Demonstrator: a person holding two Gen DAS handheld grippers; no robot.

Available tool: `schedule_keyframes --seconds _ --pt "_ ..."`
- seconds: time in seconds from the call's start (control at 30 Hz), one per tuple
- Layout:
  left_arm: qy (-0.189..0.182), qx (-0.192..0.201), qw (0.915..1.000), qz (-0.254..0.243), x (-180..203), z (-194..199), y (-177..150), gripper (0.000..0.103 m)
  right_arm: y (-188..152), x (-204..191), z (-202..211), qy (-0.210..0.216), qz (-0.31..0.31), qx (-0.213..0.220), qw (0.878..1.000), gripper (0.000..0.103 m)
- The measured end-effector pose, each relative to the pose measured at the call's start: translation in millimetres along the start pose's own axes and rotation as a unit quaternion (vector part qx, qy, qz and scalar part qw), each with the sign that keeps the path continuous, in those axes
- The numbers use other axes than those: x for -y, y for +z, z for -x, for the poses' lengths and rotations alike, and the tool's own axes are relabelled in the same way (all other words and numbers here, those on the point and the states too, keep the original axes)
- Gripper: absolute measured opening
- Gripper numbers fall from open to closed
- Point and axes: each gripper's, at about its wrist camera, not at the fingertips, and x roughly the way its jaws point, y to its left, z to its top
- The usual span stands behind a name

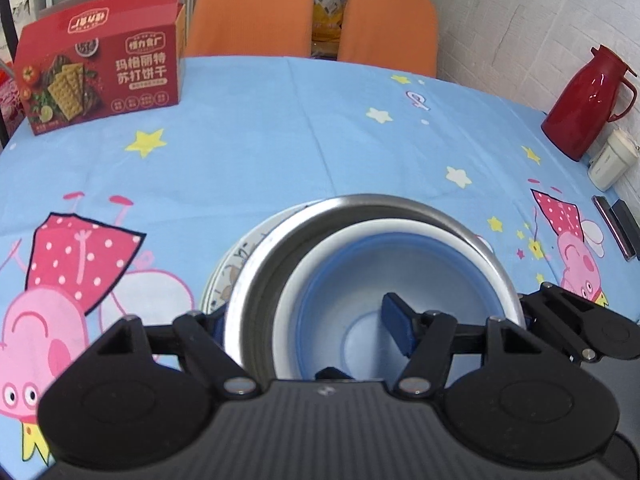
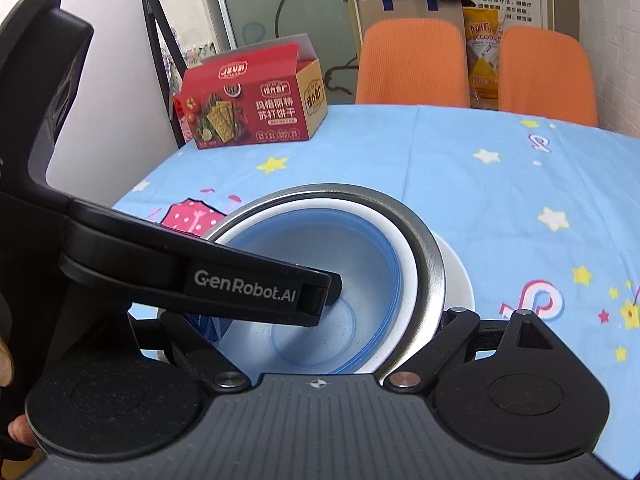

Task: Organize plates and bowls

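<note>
A white bowl with a blue inside (image 1: 360, 280) sits nested in a steel bowl (image 1: 256, 276), which rests on a patterned white plate (image 1: 224, 276). My left gripper (image 1: 308, 330) straddles the near left wall of the stack, one blue-padded finger inside the blue bowl and the other outside at the left. In the right wrist view the same blue bowl (image 2: 320, 252), steel bowl (image 2: 430, 256) and plate (image 2: 460, 276) lie between the fingers of my right gripper (image 2: 320, 340). The left gripper body (image 2: 240, 284) crosses that view over the bowl.
The table has a blue cartoon cloth (image 1: 260, 140). A red cracker box (image 1: 100, 72) stands at the back left. A red thermos jug (image 1: 588, 100) and small devices (image 1: 612, 160) stand at the right edge. Two orange chairs (image 1: 252, 12) are behind the table.
</note>
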Motion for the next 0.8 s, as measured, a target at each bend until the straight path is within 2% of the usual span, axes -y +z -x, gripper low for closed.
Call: schedule_keyframes --seconds 0.23,0.43,0.5,0.6,0.8 --pt "0.000 -0.003 1.0000 0.006 -6.8 -10.6 -0.5 0.065 -4.9 0.1 -6.7 0.007 0.001 -0.005 1.000 0.077" --pt "0.007 0.012 0.9999 -0.008 -1.9 -14.5 -2.4 0.065 -5.3 4.6 -11.9 0.009 -0.008 -0.009 1.000 0.077" --pt "0.017 0.026 0.9993 -0.020 0.4 -13.7 -3.2 0.076 -4.3 5.1 -14.5 0.005 -0.005 -0.013 1.000 0.076" --pt "0.033 0.048 0.9978 -0.030 1.5 -9.9 -2.0 0.076 -3.0 0.7 -17.1 0.006 0.005 -0.014 1.000 0.076" --pt "0.032 0.093 0.9950 -0.018 -3.3 7.5 2.1 0.076 0.9 3.2 -9.7 -0.013 -0.002 0.010 1.000 0.076"
